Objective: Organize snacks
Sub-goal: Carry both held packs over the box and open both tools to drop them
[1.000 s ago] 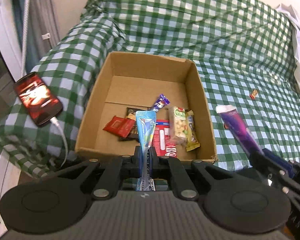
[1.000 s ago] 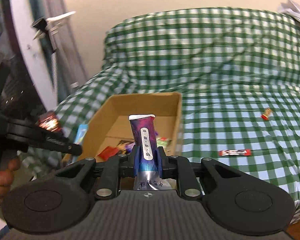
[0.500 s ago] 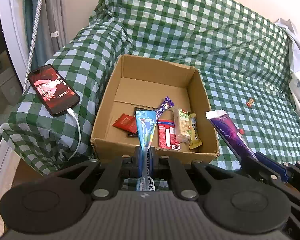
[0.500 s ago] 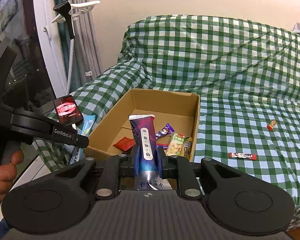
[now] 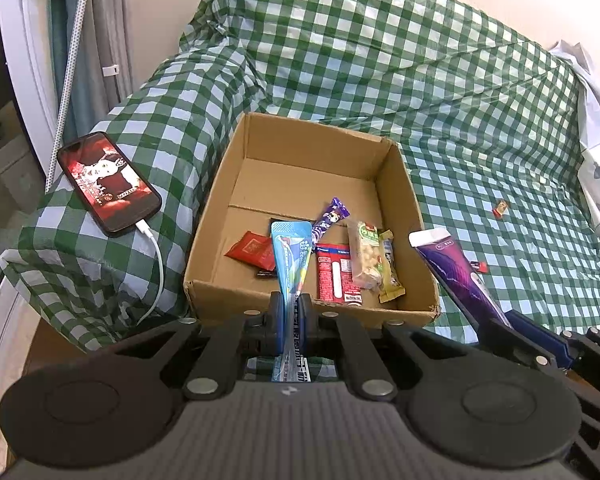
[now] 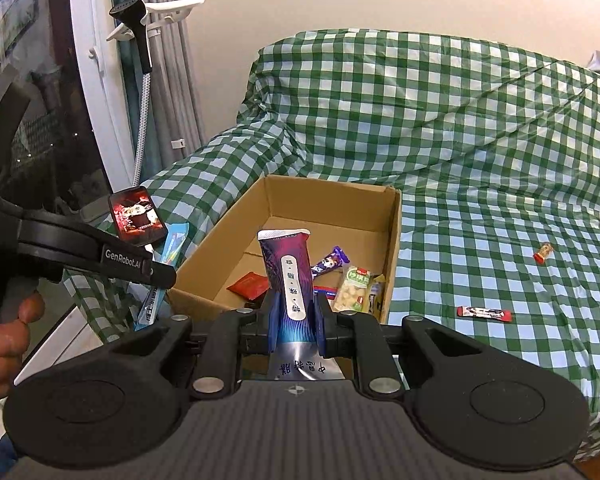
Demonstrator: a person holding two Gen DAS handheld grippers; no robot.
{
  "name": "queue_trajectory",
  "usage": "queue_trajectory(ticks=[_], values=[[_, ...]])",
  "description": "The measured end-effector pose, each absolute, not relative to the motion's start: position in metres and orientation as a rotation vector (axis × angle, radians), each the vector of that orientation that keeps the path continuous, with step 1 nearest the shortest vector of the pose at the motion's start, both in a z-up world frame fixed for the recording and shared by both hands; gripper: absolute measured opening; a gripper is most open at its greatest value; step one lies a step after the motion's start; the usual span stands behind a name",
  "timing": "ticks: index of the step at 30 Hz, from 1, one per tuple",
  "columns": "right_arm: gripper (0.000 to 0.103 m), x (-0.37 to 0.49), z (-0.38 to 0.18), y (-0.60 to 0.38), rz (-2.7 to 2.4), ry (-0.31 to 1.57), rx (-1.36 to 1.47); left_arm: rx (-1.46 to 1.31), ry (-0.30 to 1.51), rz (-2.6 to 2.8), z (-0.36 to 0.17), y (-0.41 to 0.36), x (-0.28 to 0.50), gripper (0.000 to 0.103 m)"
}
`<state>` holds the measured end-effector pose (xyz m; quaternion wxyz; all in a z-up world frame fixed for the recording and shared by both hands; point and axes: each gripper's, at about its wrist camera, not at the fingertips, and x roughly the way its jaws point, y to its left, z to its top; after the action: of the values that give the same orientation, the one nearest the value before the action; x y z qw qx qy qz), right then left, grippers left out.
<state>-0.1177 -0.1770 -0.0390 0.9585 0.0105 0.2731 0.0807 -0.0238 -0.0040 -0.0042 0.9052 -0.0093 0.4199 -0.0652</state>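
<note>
Left wrist view: left gripper [image 5: 291, 312] is clamping a blue packet [image 5: 291, 256], right gripper [image 6: 295, 322] a purple packet [image 6: 288, 276]; several snacks are lying boxed in the cardboard box [image 5: 300, 136], two strays [image 6: 485, 313] remaining.

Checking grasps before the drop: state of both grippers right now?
Left gripper: shut on the light blue packet.
Right gripper: shut on the purple packet.

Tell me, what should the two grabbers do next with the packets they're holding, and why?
Probably carry both forward over the cardboard box and let go. The left gripper is shut on the blue packet, the right gripper on the purple packet, both short of the box's near wall. Other snacks already lie inside, so these likely belong there too.
</note>
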Motion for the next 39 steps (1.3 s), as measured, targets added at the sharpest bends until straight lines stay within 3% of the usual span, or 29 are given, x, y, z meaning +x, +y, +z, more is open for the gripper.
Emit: queue_trajectory(ticks=[22,39], values=[[0.019,-0.038,-0.047,-0.183,0.156,0.607,0.011,-0.044,0.887,-0.105,-0.007,0.003,0.051,0.007],[0.019,0.064,-0.085,-0.185,0.154,0.705,0.066,0.006,0.968,-0.099,-0.053,-0.019,0.145,0.007]])
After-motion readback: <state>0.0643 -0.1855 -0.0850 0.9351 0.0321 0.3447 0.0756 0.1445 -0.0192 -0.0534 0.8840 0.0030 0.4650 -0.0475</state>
